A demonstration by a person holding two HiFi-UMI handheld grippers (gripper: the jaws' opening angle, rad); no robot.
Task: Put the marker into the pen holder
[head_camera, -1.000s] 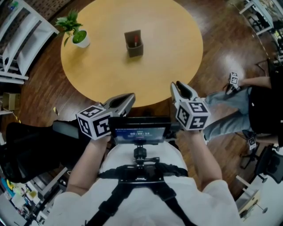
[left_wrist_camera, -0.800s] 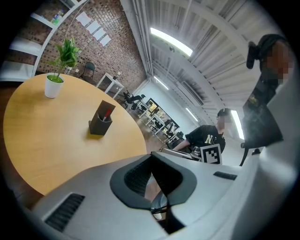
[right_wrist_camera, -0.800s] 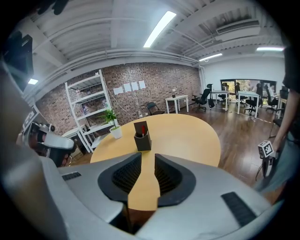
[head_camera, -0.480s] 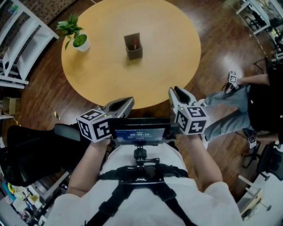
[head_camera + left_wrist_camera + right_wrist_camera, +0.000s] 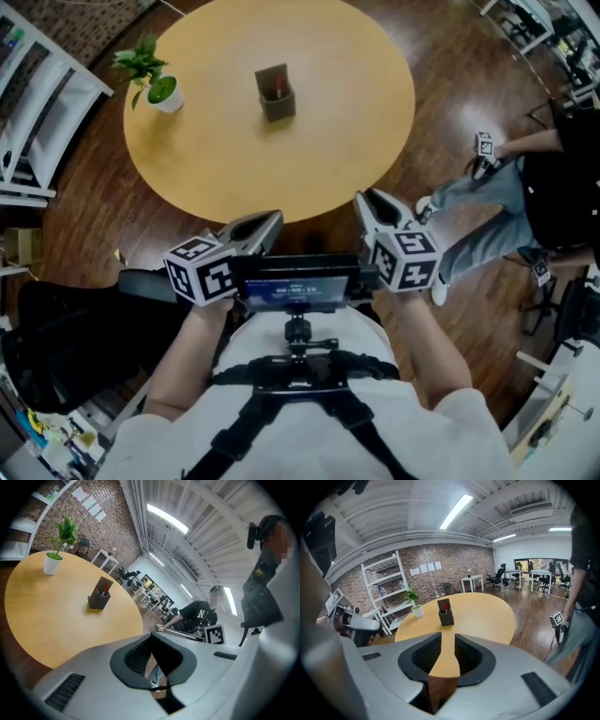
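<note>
Head view: the red marker (image 5: 279, 90) already stands in the pen holder (image 5: 275, 103) on the round wooden table (image 5: 281, 173). The left gripper (image 5: 265, 223) and right gripper (image 5: 373, 202) hang well short of the holder. Left gripper view: jaws parted, empty. Right gripper view: likewise parted, empty. I judge nothing remains to carry. The room has a brick wall and a wood floor.

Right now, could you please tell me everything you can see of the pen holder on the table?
The pen holder is a small dark boxy container, matte like plastic, with a taller back wall. It stands upright near the middle of the round wooden table, touching only the tabletop. A red-tipped marker stands inside it.
</note>
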